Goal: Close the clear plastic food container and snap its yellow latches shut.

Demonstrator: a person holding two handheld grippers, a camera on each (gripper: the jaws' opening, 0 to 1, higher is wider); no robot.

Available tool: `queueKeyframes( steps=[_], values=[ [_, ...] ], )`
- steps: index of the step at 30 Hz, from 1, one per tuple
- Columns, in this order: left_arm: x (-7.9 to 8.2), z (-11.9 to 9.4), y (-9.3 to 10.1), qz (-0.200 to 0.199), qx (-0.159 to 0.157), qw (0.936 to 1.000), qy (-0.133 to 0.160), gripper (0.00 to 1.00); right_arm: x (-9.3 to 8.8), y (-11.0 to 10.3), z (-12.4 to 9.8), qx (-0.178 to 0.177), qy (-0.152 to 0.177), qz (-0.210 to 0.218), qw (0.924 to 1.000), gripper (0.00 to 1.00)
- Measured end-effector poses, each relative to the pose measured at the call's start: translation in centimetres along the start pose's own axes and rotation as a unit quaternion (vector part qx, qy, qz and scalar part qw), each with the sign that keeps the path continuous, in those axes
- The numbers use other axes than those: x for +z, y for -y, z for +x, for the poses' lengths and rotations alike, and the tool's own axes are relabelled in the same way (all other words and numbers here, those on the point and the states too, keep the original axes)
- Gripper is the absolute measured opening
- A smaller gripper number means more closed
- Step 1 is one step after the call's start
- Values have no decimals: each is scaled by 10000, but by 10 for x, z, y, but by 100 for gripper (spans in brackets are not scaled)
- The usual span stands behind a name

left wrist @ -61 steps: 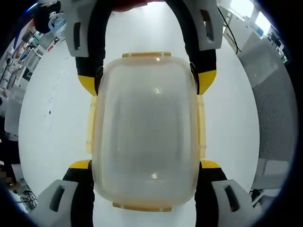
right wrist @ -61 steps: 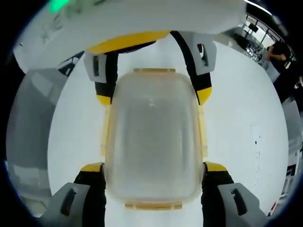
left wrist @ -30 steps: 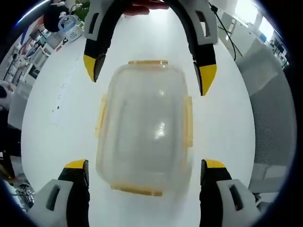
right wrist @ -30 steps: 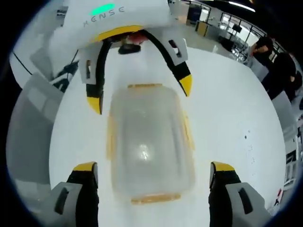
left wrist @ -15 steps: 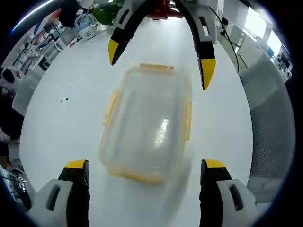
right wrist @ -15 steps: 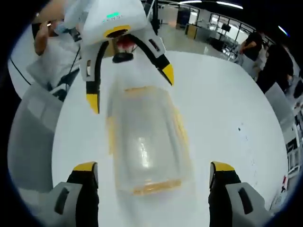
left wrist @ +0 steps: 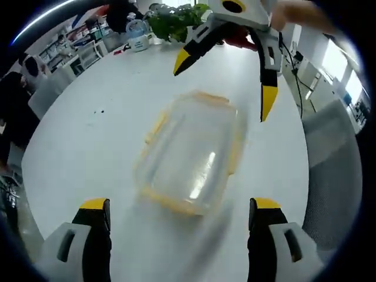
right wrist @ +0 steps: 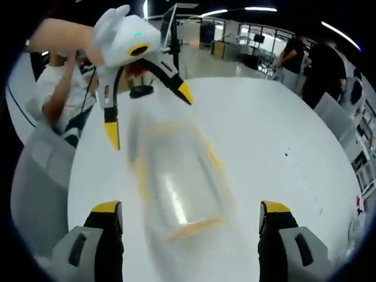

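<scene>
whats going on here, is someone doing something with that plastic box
A person holds a two-jaw gripper in each hand over a white table. The clear plastic container with yellow latches sits on it with its lid on, untouched. The left gripper and the right gripper face each other from opposite ends of the box, both with jaws spread wide and raised off it. The picture is too blurred to confirm that each latch is snapped.

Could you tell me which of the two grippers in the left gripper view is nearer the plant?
The right gripper, reaching in from the top, beyond the container; its jaws open just below the plant. The left gripper stands at the bottom edge.
</scene>
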State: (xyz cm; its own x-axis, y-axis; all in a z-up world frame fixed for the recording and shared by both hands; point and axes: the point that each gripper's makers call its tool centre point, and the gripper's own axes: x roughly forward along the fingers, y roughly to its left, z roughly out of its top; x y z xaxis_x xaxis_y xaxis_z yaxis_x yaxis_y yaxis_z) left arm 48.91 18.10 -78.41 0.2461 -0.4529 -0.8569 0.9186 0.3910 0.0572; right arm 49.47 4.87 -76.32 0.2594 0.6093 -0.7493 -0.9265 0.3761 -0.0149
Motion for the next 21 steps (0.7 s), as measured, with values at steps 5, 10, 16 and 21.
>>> queueKeyframes(
  steps=[5,10,16,21],
  values=[
    [-3,-5,1,-489,88,9983,304,99,2,4,-9,-190,278,326,9989,98],
    [-10,-11,2,-791,221,9951,541,99,4,4,-16,-308,553,724,9954,97],
    [-17,-17,0,-1057,346,9909,763,99,0,3,-19,-461,633,790,9938,97],
    [-20,-25,-2,-1362,477,9841,1037,99,1,4,-26,-666,864,969,9893,96]
  ],
)
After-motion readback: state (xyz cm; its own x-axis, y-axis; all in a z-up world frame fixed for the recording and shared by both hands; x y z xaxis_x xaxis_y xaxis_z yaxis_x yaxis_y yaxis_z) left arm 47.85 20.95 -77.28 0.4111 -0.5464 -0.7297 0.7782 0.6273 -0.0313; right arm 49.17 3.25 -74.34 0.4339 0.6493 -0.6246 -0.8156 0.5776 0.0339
